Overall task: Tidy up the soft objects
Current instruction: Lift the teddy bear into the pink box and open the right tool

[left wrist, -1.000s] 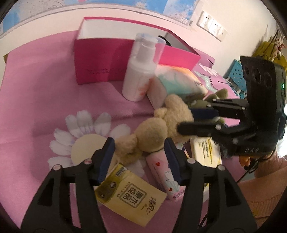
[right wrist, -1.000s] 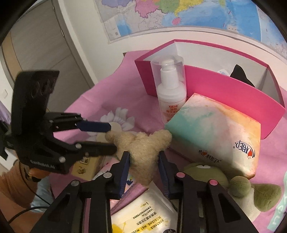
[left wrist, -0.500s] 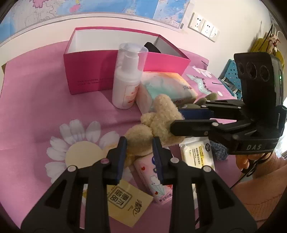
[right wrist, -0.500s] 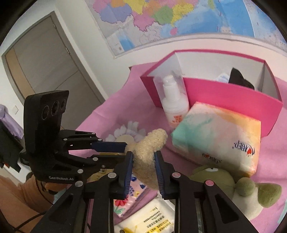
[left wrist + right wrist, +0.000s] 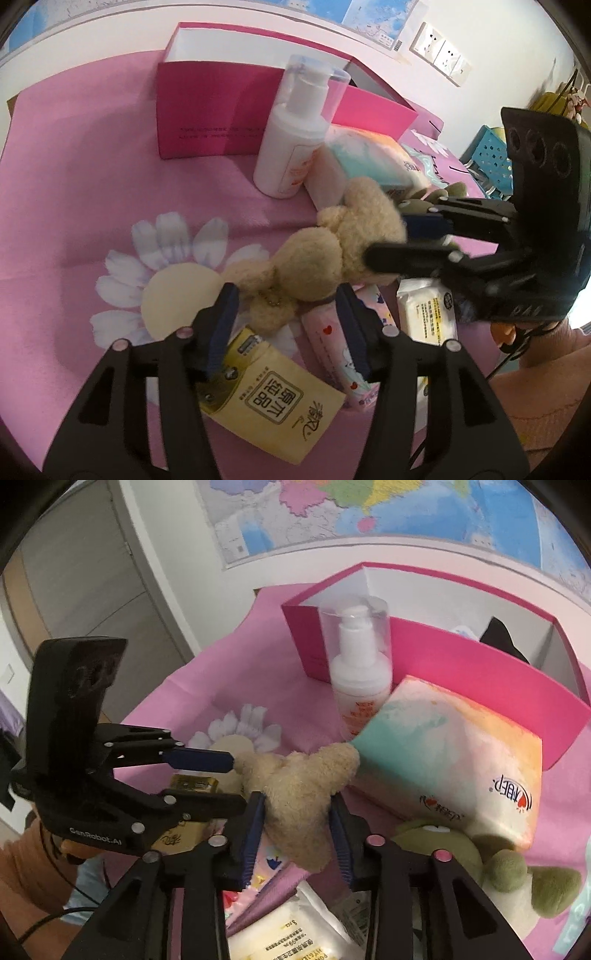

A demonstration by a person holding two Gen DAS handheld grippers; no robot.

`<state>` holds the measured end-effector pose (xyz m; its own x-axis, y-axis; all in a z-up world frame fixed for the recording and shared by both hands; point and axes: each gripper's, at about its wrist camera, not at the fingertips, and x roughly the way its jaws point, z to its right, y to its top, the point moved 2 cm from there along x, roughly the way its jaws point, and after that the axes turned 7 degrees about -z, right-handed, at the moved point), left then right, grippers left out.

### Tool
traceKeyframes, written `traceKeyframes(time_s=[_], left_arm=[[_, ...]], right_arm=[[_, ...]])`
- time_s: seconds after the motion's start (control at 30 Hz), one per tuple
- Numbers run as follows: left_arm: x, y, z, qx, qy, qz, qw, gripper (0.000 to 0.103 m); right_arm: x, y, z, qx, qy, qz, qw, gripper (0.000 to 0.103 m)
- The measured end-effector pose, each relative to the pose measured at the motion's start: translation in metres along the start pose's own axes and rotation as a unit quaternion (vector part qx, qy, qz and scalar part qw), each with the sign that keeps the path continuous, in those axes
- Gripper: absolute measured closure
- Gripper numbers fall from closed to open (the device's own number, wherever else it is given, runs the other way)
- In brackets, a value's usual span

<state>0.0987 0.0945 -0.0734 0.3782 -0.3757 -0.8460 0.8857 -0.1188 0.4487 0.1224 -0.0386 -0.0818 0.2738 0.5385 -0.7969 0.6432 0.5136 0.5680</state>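
Now my right claw pinches the squashy tan plush bear; left claw, reopened, straddles its six-o'clock end.

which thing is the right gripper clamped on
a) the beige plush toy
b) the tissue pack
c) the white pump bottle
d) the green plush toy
a: in the right wrist view the right gripper has both blue pads pressed into the beige plush toy, while the white pump bottle, the tissue pack and the green plush toy lie outside its jaws.
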Motion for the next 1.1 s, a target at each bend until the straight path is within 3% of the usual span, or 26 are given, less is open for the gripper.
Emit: traceKeyframes(time_s=[0.23, 0.37, 0.5, 0.7, 0.9, 1.1], left_arm=[[-0.015, 0.003, 0.002, 0.0, -0.034, 0.016, 0.9993, 0.044], [-0.038, 0.014, 0.012, 0.02, -0.055, 0.047, 0.9972, 0.044], [-0.069, 0.035, 0.028, 0.056, -0.019, 0.1, 0.9933, 0.044], [-0.101, 0.08, 0.032, 0.076, 0.017, 0.147, 0.986, 0.044], [-0.097, 0.129, 0.027, 0.073, 0.068, 0.145, 0.9843, 0.045], [-0.075, 0.161, 0.012, 0.056, 0.085, 0.118, 0.9878, 0.045]], right_arm=[[-0.034, 0.001, 0.012, 0.031, 0.065, 0.056, 0.996, 0.076], [-0.055, 0.007, 0.011, 0.031, 0.088, 0.079, 0.992, 0.076], [-0.076, 0.021, 0.006, 0.019, 0.112, 0.106, 0.988, 0.076], [-0.108, 0.056, 0.013, 0.007, 0.104, 0.157, 0.982, 0.076], [-0.101, 0.099, 0.041, 0.026, 0.104, 0.171, 0.979, 0.075], [-0.075, 0.13, 0.071, 0.054, 0.11, 0.158, 0.98, 0.071]])
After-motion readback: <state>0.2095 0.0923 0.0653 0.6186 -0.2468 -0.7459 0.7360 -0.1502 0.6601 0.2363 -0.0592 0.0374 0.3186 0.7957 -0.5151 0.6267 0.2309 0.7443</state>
